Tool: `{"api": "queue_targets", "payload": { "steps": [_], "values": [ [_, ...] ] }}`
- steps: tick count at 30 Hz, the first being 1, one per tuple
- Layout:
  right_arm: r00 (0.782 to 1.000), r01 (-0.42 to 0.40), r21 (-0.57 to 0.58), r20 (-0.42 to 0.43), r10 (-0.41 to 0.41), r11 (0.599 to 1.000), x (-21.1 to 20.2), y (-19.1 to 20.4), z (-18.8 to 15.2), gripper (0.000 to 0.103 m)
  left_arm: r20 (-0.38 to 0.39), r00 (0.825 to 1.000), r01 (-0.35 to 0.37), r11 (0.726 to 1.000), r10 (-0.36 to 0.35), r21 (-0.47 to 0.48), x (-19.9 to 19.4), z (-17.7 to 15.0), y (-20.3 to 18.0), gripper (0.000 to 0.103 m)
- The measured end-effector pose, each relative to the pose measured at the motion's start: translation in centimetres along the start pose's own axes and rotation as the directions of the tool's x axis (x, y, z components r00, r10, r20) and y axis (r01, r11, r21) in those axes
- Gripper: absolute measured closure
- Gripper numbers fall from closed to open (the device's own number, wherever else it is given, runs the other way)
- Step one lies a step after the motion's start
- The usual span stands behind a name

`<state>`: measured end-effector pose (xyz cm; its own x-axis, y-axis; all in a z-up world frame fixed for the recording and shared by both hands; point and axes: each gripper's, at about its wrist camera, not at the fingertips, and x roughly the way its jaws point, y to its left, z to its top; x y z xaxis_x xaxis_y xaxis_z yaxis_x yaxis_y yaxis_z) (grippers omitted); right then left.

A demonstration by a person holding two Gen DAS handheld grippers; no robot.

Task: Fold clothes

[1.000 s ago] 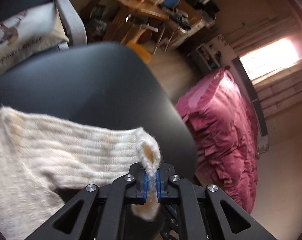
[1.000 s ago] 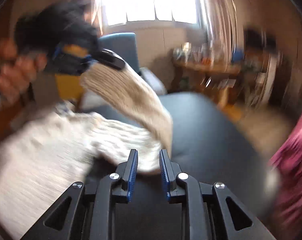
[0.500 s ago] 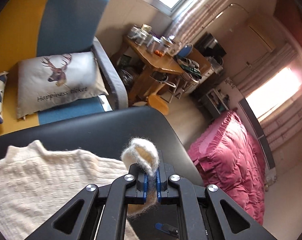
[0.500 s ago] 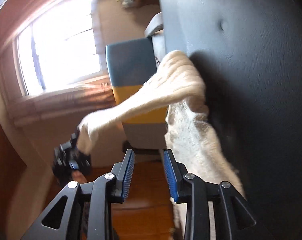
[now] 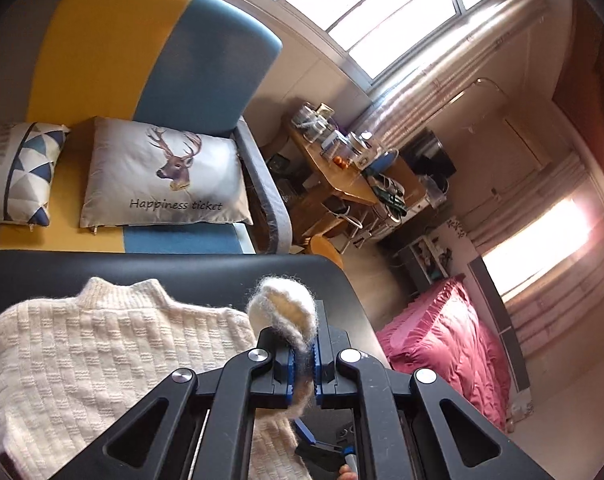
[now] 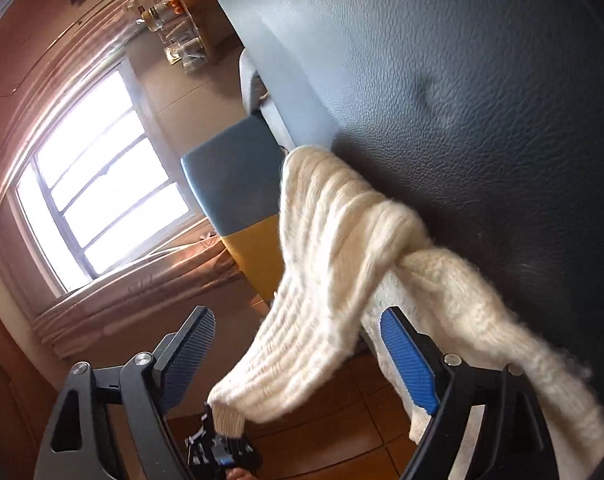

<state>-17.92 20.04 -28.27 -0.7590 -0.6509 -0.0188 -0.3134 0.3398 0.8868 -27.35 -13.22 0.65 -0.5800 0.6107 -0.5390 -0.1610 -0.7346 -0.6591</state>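
Note:
A cream knitted sweater lies on the black padded table, collar toward the sofa. My left gripper is shut on the cuff of one sleeve, which bulges up above the fingers. In the right wrist view that sleeve stretches off the table down to the left gripper at the bottom edge. My right gripper is open wide, and the sleeve hangs between its blue pads without being pinched. The sweater's body trails along the table edge on the right.
A yellow and blue sofa with a deer cushion stands behind the table. A cluttered wooden desk is to the right, with a pink bedspread beyond. A wooden floor lies below the table edge.
My left gripper has tilted up and drawn the cuff back over the sweater. My right gripper has opened much wider and closed in around the stretched sleeve.

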Motion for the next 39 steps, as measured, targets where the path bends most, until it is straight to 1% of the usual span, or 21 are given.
{"api": "queue_targets", "payload": {
  "steps": [6, 8, 10, 13, 16, 17, 20, 23, 24, 26, 28, 29, 30, 33, 34, 35, 37, 39],
  "values": [
    [0.998, 0.062, -0.026, 0.004, -0.061, 0.998, 2.5, -0.1, 0.5, 0.016, 0.014, 1.000, -0.016, 0.999, 0.017, -0.040, -2.4, -0.6, 3.4, 0.097],
    [0.996, 0.094, -0.061, 0.013, -0.093, 0.994, 3.3, 0.3, 0.7, 0.015, 0.011, 1.000, -0.013, 0.998, 0.014, -0.055, -2.8, -0.8, 4.4, 0.097],
    [0.993, 0.115, -0.120, 0.018, -0.113, 0.986, 4.0, 1.2, 0.9, 0.015, 0.006, 1.000, -0.019, 0.998, 0.019, -0.066, -3.1, -1.2, 5.0, 0.097],
    [0.984, 0.175, -0.245, 0.059, -0.166, 0.954, 4.1, 2.8, 0.7, 0.015, 0.002, 0.999, -0.042, 0.996, 0.042, -0.076, -3.4, -1.7, 6.4, 0.097],
    [0.964, 0.262, -0.352, 0.129, -0.231, 0.899, 3.4, 3.7, 0.5, 0.015, -0.007, 0.997, -0.072, 0.993, 0.071, -0.093, -3.4, -2.3, 8.1, 0.096],
    [0.962, 0.271, -0.370, 0.123, -0.242, 0.888, 3.3, 3.7, 0.5, 0.015, -0.019, 0.996, -0.091, 0.991, 0.089, -0.102, -3.2, -2.8, 9.0, 0.096],
    [0.965, 0.263, -0.382, 0.089, -0.248, 0.886, 3.2, 3.3, 0.4, 0.015, -0.067, 0.984, -0.171, 0.975, 0.163, -0.144, -2.2, -4.7, 12.6, 0.096],
    [0.961, 0.275, -0.398, 0.077, -0.267, 0.875, 3.6, 3.6, 0.7, 0.015, -0.132, 0.965, -0.250, 0.942, 0.225, -0.224, -0.5, -6.6, 17.6, 0.096],
    [0.956, 0.289, -0.410, 0.073, -0.285, 0.865, 4.0, 3.7, 0.8, 0.015, -0.150, 0.958, -0.275, 0.932, 0.244, -0.237, 0.0, -7.2, 18.8, 0.096],
    [0.939, 0.326, -0.450, 0.054, -0.339, 0.831, 4.7, 3.8, 0.8, 0.015, -0.177, 0.943, -0.319, 0.918, 0.282, -0.234, 0.8, -8.1, 20.4, 0.096],
    [0.919, 0.360, -0.490, 0.038, -0.393, 0.794, 5.5, 4.0, 0.9, 0.019, -0.200, 0.928, -0.357, 0.905, 0.316, -0.230, 1.6, -8.9, 21.8, 0.096],
    [0.911, 0.368, -0.506, 0.029, -0.411, 0.780, 5.8, 4.1, 0.9, 0.020, -0.200, 0.925, -0.365, 0.902, 0.323, -0.229, 1.7, -9.0, 22.2, 0.096],
    [0.912, 0.361, -0.509, 0.016, -0.410, 0.782, 5.9, 4.2, 1.0, 0.020, -0.199, 0.923, -0.372, 0.900, 0.330, -0.229, 1.8, -9.1, 22.6, 0.096],
    [0.941, 0.291, -0.470, -0.018, -0.339, 0.833, 5.6, 4.4, 1.4, 0.020, -0.199, 0.914, -0.393, 0.891, 0.353, -0.227, 2.3, -9.4, 23.6, 0.096],
    [0.945, 0.279, -0.464, -0.023, -0.327, 0.841, 5.6, 4.5, 1.4, 0.020, -0.198, 0.912, -0.400, 0.888, 0.360, -0.226, 2.4, -9.5, 24.0, 0.096],
    [0.943, 0.283, -0.468, -0.023, -0.332, 0.837, 5.7, 4.6, 1.3, 0.020, -0.190, 0.914, -0.396, 0.890, 0.359, -0.224, 2.4, -9.4, 24.1, 0.096],
    [0.940, 0.288, -0.475, -0.028, -0.341, 0.832, 6.1, 4.4, 1.1, 0.020, -0.138, 0.936, -0.348, 0.912, 0.325, -0.215, 1.7, -8.7, 23.1, 0.096],
    [0.930, 0.304, -0.492, -0.031, -0.365, 0.816, 6.4, 4.0, 0.7, 0.020, -0.083, 0.951, -0.308, 0.929, 0.297, -0.203, 0.8, -7.7, 22.1, 0.096]
  ]
}}
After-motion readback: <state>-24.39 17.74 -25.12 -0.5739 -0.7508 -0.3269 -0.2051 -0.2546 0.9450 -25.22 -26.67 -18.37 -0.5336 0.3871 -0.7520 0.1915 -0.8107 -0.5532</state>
